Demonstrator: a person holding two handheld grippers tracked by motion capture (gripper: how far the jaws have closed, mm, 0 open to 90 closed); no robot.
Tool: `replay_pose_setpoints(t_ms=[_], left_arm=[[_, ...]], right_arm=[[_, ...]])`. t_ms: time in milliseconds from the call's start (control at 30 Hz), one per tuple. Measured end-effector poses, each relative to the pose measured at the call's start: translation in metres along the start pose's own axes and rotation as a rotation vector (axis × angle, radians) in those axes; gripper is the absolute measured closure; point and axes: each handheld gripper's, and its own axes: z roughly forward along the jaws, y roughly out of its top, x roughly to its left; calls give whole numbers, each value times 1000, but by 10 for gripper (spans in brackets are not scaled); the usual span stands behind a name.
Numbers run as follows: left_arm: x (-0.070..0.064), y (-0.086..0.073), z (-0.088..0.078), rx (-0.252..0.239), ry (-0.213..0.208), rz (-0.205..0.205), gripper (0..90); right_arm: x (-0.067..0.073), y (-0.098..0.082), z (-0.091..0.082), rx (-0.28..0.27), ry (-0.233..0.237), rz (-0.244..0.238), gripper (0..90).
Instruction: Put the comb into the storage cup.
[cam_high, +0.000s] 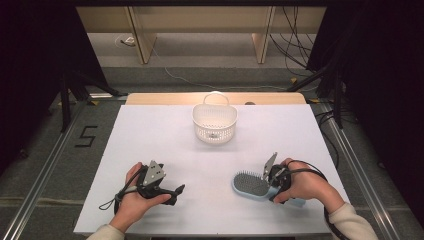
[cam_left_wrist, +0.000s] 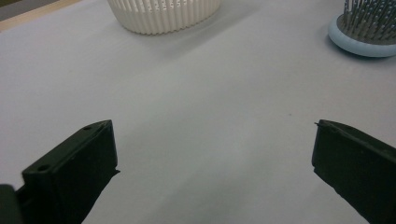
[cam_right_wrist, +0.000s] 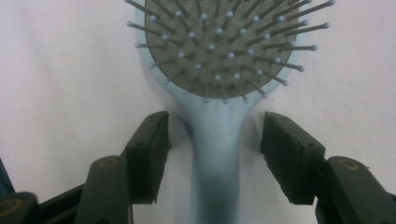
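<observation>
The pale blue plastic hairbrush (cam_high: 251, 186) with a grey bristle pad lies bristles up on the white tabletop (cam_high: 165, 140), at the near right. Its head points left and its handle runs right, under the person's right hand (cam_high: 305, 184). The right tongs (cam_right_wrist: 215, 140) straddle that handle just behind the head: in the right gripper view a black jaw stands on each side of the pale blue neck, with a strip of tabletop showing between each pad and the plastic, so they are spread around the handle and not pinching it. The high view shows these tongs (cam_high: 267, 181) from above, where the hand and the grey plate hide the gap.

The left tongs (cam_high: 176, 192) rest at the near left in the left hand (cam_high: 134, 200), pointing right toward the brush and well apart from it. The left gripper view shows its jaws spread wide with bare tabletop between them, and beyond them the rounded edge of the brush head (cam_left_wrist: 362, 35) at far right.

The white slotted plastic basket with a loop handle (cam_high: 215, 121) stands upright toward the far middle of the tabletop, well apart from both tongs. From above its inside looks empty, apart from a small dark mark on its near wall that is too small to make out. The left gripper view shows its ribbed lower wall (cam_left_wrist: 163, 14) and not its inside.
</observation>
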Motion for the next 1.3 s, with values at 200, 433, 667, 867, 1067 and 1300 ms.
replay_pose_setpoints(t_ms=[200,433,667,867,1067,1300], left_arm=[[0,0,0,-2,0,0,0],[0,0,0,-3,1,0,0],[0,0,0,-3,2,1,1],[0,0,0,-4,2,0,2],[0,0,0,-4,1,0,2],[0,0,0,-3,3,0,4]], right_arm=[[-1,2,-1,19,3,10,496],[-2,5,-1,38,4,10,589],[-2,7,-2,61,15,27,687],[-3,8,-2,67,15,22,695],[-2,8,-2,65,15,22,703],[-3,6,-3,47,13,24,705]])
